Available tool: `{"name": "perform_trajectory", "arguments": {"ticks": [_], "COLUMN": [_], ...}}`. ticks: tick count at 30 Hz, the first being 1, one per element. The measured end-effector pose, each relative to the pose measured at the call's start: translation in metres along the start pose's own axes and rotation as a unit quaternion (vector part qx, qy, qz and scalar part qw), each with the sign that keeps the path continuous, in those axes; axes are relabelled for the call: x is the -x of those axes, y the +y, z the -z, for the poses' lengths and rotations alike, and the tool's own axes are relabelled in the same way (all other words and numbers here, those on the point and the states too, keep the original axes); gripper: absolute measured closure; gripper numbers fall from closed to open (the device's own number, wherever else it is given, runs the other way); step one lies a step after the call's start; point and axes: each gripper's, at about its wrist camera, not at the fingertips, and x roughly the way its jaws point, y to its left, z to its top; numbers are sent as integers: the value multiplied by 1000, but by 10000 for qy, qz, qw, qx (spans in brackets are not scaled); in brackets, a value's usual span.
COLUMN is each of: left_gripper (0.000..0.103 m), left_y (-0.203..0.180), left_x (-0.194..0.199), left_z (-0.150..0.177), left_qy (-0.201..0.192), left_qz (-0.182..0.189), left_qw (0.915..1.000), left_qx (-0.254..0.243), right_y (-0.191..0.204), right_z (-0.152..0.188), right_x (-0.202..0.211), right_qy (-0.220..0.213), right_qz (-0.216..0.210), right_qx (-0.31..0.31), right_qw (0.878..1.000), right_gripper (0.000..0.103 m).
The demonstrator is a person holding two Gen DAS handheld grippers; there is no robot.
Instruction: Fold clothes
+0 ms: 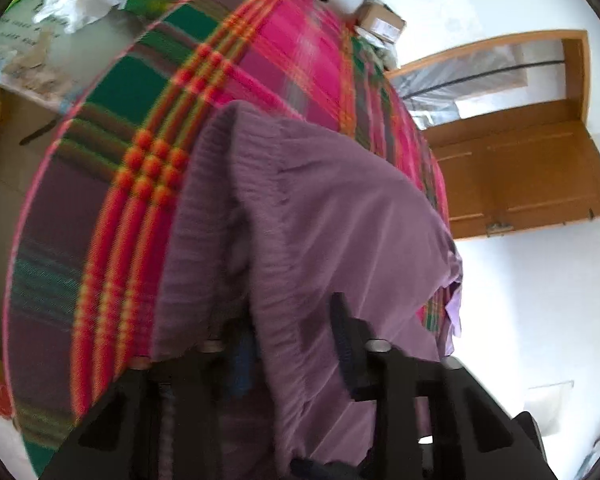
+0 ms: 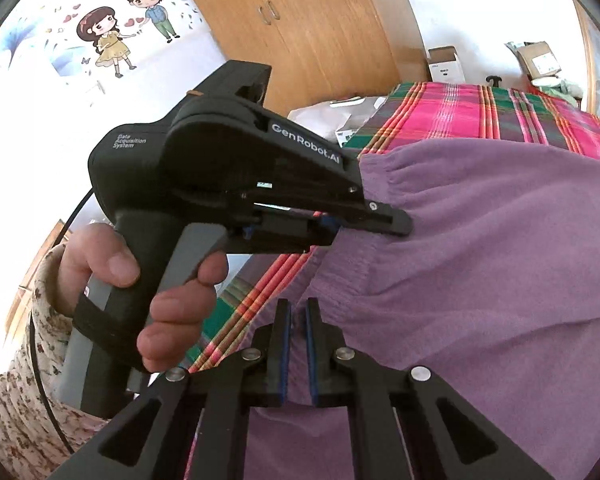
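Observation:
A purple garment (image 1: 340,200) with a ribbed elastic waistband lies bunched on a bed covered by a pink, green and orange plaid sheet (image 1: 140,200). My left gripper (image 1: 288,320) is shut on the waistband, and the cloth drapes over and hides its left finger. In the right wrist view the left gripper (image 2: 400,224) comes in from the left, its tips pinching the edge of the purple garment (image 2: 500,260). My right gripper (image 2: 298,308) is shut on a fold of the same waistband just below, with purple fabric squeezed between its blue pads.
A person's hand (image 2: 172,300) in a floral sleeve grips the left gripper's handle. A wooden door (image 1: 520,160) stands beyond the bed's right side. A wardrobe (image 2: 320,20), a white box (image 2: 446,64) and a cardboard box (image 1: 380,20) are at the far end. The plaid sheet (image 2: 460,112) stretches away behind the garment.

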Motion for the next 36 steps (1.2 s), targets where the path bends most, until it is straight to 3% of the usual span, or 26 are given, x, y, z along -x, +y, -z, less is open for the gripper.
{"name": "perform_trajectory", "arguments": {"ticks": [8, 21, 26, 30, 36], "left_gripper": [98, 98, 96, 83, 78], "left_y": [3, 34, 20, 13, 7], "left_x": [24, 13, 18, 34, 66], "left_z": [-14, -26, -19, -6, 26], "left_qy": [-600, -562, -651, -876, -1235], "left_qz": [114, -77, -386, -501, -723], "left_qw": [9981, 9982, 9971, 9947, 9894], "left_qx": [-55, 208, -86, -205, -235], "right_y": [10, -6, -15, -29, -42], "right_z": [-26, -35, -36, -34, -21], "right_x": [-24, -84, -72, -60, -29], "right_qy": [24, 782, 696, 646, 495], "right_qz": [-139, -291, -273, -236, -252], "right_qx": [-57, -592, -834, -1024, -1254], "right_qw": [9999, 9948, 9937, 9924, 9905], "right_gripper": [98, 102, 98, 95, 93]}}
